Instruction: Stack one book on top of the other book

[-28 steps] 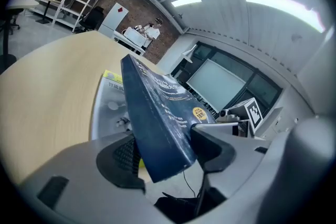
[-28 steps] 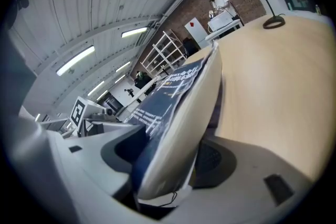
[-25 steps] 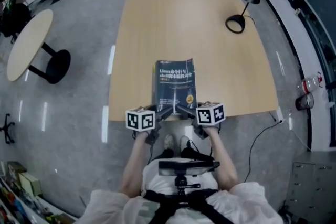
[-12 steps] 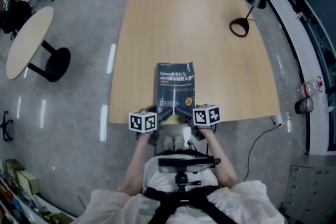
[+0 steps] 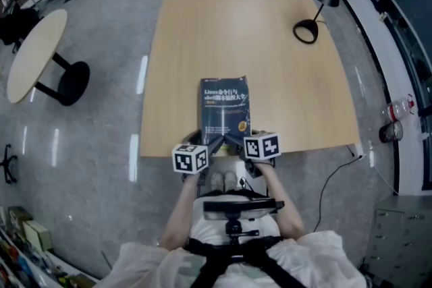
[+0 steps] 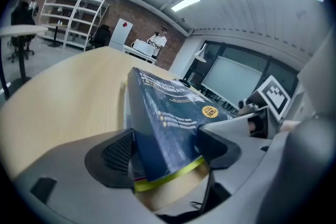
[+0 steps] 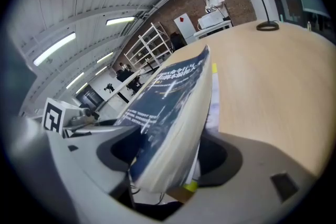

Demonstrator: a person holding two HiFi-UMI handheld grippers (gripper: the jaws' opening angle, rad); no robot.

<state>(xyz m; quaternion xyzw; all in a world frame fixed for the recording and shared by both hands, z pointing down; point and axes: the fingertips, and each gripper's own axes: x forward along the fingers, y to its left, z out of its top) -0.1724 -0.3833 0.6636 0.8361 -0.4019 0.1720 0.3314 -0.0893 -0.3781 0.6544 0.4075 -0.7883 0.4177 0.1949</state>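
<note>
Left gripper [image 6: 165, 152] and right gripper [image 7: 170, 155] sank since second ago. Jaws opening, releasing blue book [image 5: 225, 108] corners. Blue book lay on lower book [image 6: 167, 179]; stack judged done.

Dark blue book [image 5: 226, 108], light tan table [image 5: 236, 30]

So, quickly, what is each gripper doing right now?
Left gripper: jaws opening, near corner of the stacked books between them.
Right gripper: jaws opening, the books' other near corner between them.
</note>
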